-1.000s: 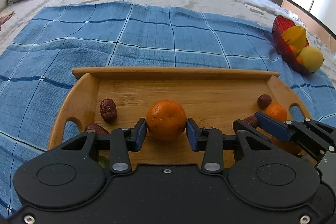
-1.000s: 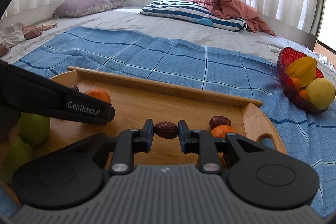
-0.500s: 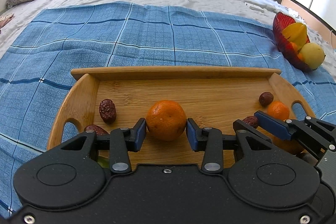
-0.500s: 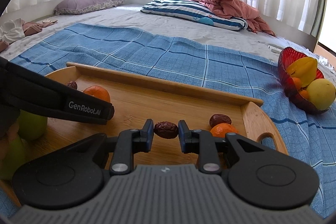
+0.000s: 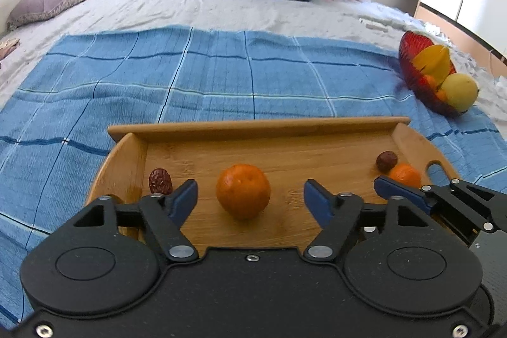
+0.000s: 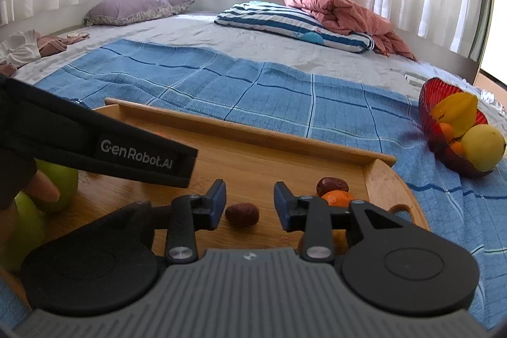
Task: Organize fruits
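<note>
While both my grippers hang low over the wooden tray (image 5: 253,127) on the blue blanket (image 5: 221,75), neither one grips anything. Starting at the tray's left end, a wrinkled date (image 5: 160,180) lies just beyond my left gripper's left finger (image 5: 184,200), standing more or less on end. My left gripper (image 5: 250,201) is spread wide, and the mandarin (image 5: 243,190) sits on the tray floor between the two blue pads, a clear gap on each side, a little nearer the left pad than the right. It is round, so it has no long axis to line up with; it lies straight ahead of this gripper and no other tool is as close.

Moving right, my right gripper (image 6: 249,201) is likewise released, its fingers parted around a second date (image 6: 242,213) that rests on the wood. That date lies dead ahead and slightly left of centre, with its long axis running side to side across the gap, so closing would press on its two ends. I judge this the relation that counts: each fruit is already framed by its own gripper, and either a squeeze or a pull-back is possible from here.

Farther right, another date (image 6: 331,185) touches a small mandarin (image 6: 336,198) in the tray's right corner. Off the tray, well apart on the blanket, a red bowl (image 6: 434,103) holds yellow and orange fruit.
</note>
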A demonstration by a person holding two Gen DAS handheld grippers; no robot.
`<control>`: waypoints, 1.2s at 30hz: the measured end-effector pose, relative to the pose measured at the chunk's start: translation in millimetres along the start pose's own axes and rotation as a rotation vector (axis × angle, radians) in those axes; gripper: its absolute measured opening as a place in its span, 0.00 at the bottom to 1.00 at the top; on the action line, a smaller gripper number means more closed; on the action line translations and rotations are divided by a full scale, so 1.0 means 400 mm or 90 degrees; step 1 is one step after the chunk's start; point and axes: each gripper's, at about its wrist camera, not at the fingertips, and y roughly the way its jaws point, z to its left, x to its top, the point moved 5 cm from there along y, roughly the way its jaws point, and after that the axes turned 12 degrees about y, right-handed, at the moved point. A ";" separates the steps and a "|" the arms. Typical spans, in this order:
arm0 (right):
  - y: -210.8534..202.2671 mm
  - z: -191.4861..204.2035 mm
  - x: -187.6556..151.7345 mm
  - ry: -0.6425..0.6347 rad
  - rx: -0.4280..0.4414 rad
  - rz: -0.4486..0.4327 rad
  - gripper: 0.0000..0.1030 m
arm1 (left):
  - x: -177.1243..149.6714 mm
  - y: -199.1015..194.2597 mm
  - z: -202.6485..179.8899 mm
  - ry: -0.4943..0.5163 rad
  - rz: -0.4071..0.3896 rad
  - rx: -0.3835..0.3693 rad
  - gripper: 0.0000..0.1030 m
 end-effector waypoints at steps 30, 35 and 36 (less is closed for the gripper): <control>-0.168 -0.065 -0.025 0.051 -0.053 -0.075 0.88 | -0.078 -0.212 0.026 -0.005 -0.089 0.041 1.00; -0.194 -0.080 -0.035 0.074 -0.058 -0.084 0.88 | -0.112 -0.248 0.023 -0.003 -0.104 0.046 1.00; -0.200 -0.083 -0.038 0.081 -0.058 -0.084 0.88 | -0.119 -0.254 0.022 -0.003 -0.105 0.045 1.00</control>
